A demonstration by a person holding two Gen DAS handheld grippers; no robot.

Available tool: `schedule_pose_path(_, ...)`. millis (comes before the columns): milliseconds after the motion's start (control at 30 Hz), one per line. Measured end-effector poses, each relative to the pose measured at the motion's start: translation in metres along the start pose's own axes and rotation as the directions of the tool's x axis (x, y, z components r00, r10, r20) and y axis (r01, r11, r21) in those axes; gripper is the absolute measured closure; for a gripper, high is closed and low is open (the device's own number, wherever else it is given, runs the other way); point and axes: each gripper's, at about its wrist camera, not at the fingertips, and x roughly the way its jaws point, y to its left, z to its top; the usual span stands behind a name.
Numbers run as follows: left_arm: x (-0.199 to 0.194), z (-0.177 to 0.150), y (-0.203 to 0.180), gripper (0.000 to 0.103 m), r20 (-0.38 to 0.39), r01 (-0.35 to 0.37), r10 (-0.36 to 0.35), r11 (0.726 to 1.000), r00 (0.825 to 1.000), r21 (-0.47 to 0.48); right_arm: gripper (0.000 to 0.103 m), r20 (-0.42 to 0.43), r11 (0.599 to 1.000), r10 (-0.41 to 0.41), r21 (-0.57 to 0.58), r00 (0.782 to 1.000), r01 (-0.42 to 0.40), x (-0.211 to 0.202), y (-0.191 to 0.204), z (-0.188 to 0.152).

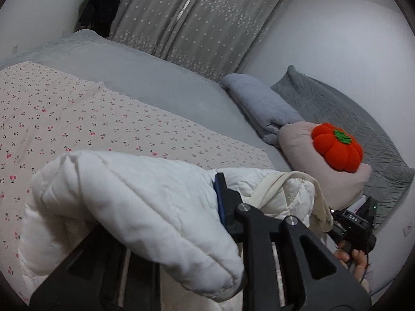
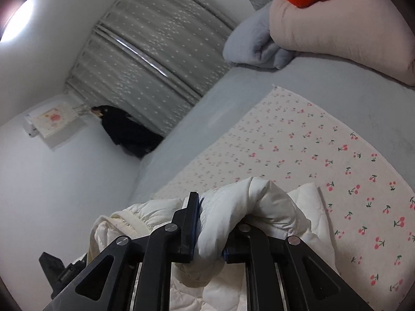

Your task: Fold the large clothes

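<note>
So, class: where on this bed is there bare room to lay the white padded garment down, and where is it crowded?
Free: the cherry-print sheet, and the grey bedcover between that sheet and the curtains. Crowded: the head end, with the rolled grey blanket, beige pillow and orange pumpkin cushion.
</note>
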Motion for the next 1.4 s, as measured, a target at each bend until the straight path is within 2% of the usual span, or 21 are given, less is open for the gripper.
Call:
schedule_pose_path(100, 0.036, -0.015, 0.026, 0.078, 0.012, 0.016, -0.015, 0.997, 1.000, -0.074, 0.089, -0.018, 0.997, -0.063, -0.035, 0.998, 0.063, 0.031, -0.011, -0.004)
schedule_pose_path(167, 0.065, -0.017, 0.038, 0.077, -0.056, -0.012, 0.007, 0.996, 0.998, -0.090, 0.088, -0.035, 0.992, -0.117, -0.050, 0.992, 0.116, 0.051, -0.022, -0.011)
schedule_pose_path(233, 0.080, -0.021, 0.050, 0.077, -0.058, -0.003, -0.006, 0.990, 0.998, -0.140, 0.088, -0.060, 0.988, -0.150, -0.049, 0.987, 0.148, 0.070, -0.035, -0.016)
schedule_pose_path(433, 0.104, -0.026, 0.054, 0.076, -0.073, -0.045, 0.034, 0.987, 0.997, -0.155, 0.087, -0.079, 0.986, -0.164, -0.041, 0.983, 0.161, 0.091, -0.051, -0.021)
schedule_pose_path(533, 0.100, -0.022, 0.046, 0.075, -0.098, -0.075, 0.062, 0.987, 0.993, -0.143, 0.082, -0.090, 0.986, -0.167, -0.034, 0.982, 0.165, 0.086, -0.048, -0.020)
schedule_pose_path(633, 0.092, -0.017, 0.030, 0.069, -0.131, -0.119, 0.102, 0.984, 0.986, -0.131, 0.073, -0.109, 0.987, -0.160, -0.025, 0.981, 0.158, 0.076, -0.037, -0.014)
schedule_pose_path(700, 0.080, -0.012, 0.018, 0.064, -0.118, -0.131, 0.119, 0.986, 0.986, -0.105, 0.064, -0.100, 0.991, -0.132, -0.035, 0.986, 0.129, 0.064, -0.027, -0.009)
schedule_pose_path(767, 0.065, -0.008, 0.005, 0.059, -0.091, -0.121, 0.115, 0.990, 0.989, -0.066, 0.041, -0.077, 0.993, -0.105, -0.060, 0.991, 0.101, 0.050, -0.013, -0.007)
schedule_pose_path(833, 0.053, -0.004, -0.003, 0.045, -0.057, -0.102, 0.099, 0.994, 0.993, -0.048, 0.032, -0.031, 0.989, -0.100, -0.111, 0.995, 0.096, 0.035, 0.005, -0.008)
schedule_pose_path(867, 0.045, -0.002, -0.008, 0.027, -0.031, -0.092, 0.091, 0.995, 0.995, -0.046, 0.029, -0.007, 0.983, -0.110, -0.149, 0.994, 0.108, 0.029, 0.016, -0.011)
schedule_pose_path(900, 0.038, -0.001, -0.012, 0.019, 0.003, -0.091, 0.092, 0.995, 0.996, -0.040, 0.029, 0.012, 0.974, -0.127, -0.190, 0.992, 0.127, 0.024, 0.026, -0.015)
schedule_pose_path(1000, 0.025, 0.000, -0.029, 0.019, 0.055, -0.121, 0.118, 0.992, 0.991, 0.040, 0.029, 0.016, 0.940, -0.144, -0.309, 0.989, 0.142, 0.020, 0.056, -0.034)
schedule_pose_path(1067, 0.024, -0.002, -0.038, 0.019, 0.043, -0.109, 0.105, 0.988, 0.994, 0.110, 0.029, -0.016, 0.908, -0.157, -0.396, 0.988, 0.138, 0.025, 0.075, -0.051)
schedule_pose_path(1133, 0.026, -0.009, -0.046, 0.019, 0.012, -0.082, 0.082, 0.977, 0.997, 0.194, 0.029, -0.047, 0.856, -0.194, -0.496, 0.980, 0.145, 0.036, 0.092, -0.073)
schedule_pose_path(1233, 0.036, -0.029, -0.051, 0.019, -0.055, -0.035, 0.056, 0.945, 0.997, 0.326, 0.033, -0.073, 0.790, -0.238, -0.595, 0.969, 0.149, 0.056, 0.106, -0.099)
schedule_pose_path(1300, 0.050, -0.041, -0.048, 0.019, -0.091, -0.053, 0.093, 0.927, 0.991, 0.372, 0.038, -0.064, 0.738, -0.281, -0.652, 0.958, 0.173, 0.075, 0.106, -0.111)
schedule_pose_path(1333, 0.058, -0.045, -0.045, 0.019, -0.097, -0.088, 0.136, 0.917, 0.986, 0.389, 0.039, -0.057, 0.718, -0.309, -0.669, 0.949, 0.193, 0.087, 0.103, -0.113)
schedule_pose_path(1367, 0.067, -0.048, -0.039, 0.019, -0.095, -0.128, 0.180, 0.908, 0.979, 0.399, 0.039, -0.050, 0.706, -0.335, -0.675, 0.941, 0.215, 0.095, 0.101, -0.117)
schedule_pose_path(1400, 0.075, -0.049, -0.034, 0.018, -0.097, -0.146, 0.198, 0.910, 0.975, 0.388, 0.039, -0.053, 0.706, -0.351, -0.671, 0.935, 0.227, 0.102, 0.099, -0.119)
